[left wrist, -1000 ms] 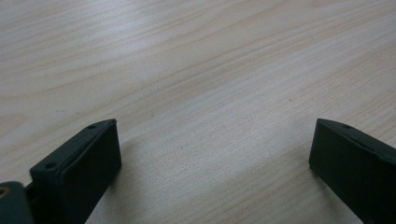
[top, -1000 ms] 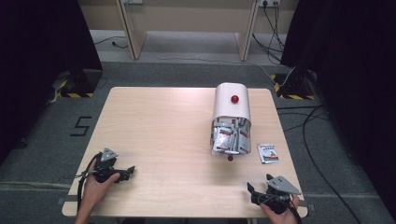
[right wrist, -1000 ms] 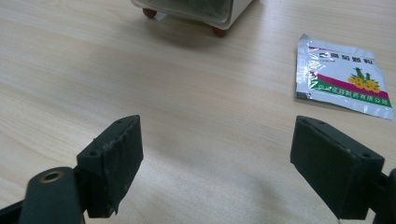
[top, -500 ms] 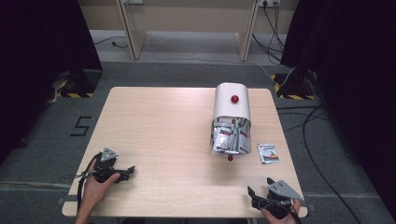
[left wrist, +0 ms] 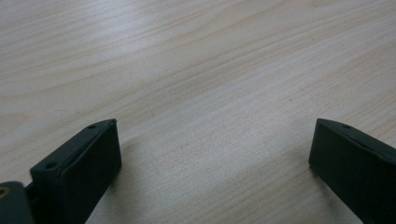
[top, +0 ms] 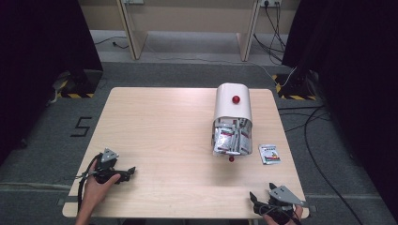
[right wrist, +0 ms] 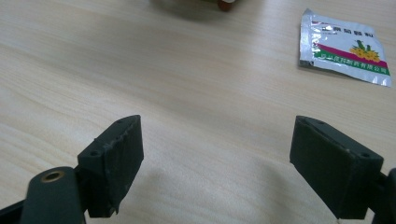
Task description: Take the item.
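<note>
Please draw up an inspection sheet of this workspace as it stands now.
Surface: pale wooden table, clean.
Job's things: white dispenser with red knob, its clear bin full of sachets; one loose sachet lying flat to its right.
Clutter: nothing seen.
Grippers: left claw and right claw both open, holding nothing, near the table's front edge.
Cables: one trails from the left claw; others on the floor.
Surroundings: grey carpet, black curtains.

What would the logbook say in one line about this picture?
left gripper: open, empty, near table edge | right gripper: open, empty | packet: flat on table, untouched | dispenser: full of packets
</note>
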Demonstrator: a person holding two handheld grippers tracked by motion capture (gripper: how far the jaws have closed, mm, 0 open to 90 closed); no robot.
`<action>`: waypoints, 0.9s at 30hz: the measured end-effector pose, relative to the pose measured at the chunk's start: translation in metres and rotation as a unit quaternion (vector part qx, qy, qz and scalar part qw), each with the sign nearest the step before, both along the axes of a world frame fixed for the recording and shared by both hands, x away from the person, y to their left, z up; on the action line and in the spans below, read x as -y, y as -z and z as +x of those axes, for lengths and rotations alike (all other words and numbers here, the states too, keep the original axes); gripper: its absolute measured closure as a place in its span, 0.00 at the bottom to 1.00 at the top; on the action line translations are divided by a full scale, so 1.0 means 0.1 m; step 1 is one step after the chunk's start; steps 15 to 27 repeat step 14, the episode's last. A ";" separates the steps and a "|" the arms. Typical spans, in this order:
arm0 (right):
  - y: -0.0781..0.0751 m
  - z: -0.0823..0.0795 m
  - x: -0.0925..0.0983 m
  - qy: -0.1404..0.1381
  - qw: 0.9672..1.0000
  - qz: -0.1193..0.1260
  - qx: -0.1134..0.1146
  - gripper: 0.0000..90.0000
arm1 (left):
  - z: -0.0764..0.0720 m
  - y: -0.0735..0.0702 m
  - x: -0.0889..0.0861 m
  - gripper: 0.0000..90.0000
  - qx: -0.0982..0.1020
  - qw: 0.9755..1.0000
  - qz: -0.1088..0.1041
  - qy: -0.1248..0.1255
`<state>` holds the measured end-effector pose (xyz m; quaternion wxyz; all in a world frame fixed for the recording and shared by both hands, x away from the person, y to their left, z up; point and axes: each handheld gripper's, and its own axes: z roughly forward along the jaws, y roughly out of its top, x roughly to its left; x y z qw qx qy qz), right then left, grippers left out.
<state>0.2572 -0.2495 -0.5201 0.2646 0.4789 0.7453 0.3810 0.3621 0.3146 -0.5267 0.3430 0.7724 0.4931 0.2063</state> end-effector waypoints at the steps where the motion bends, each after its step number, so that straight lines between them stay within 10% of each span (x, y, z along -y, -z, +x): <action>1: 0.01 -0.01 0.00 0.001 1.000 -0.002 0.000 0.20 | 0.00 0.00 0.00 0.02 0.000 1.000 0.000 0.000; 27: 0.05 -0.02 0.01 0.003 1.000 -0.012 -0.004 0.20 | 0.00 0.00 0.00 0.02 0.000 1.000 0.000 0.000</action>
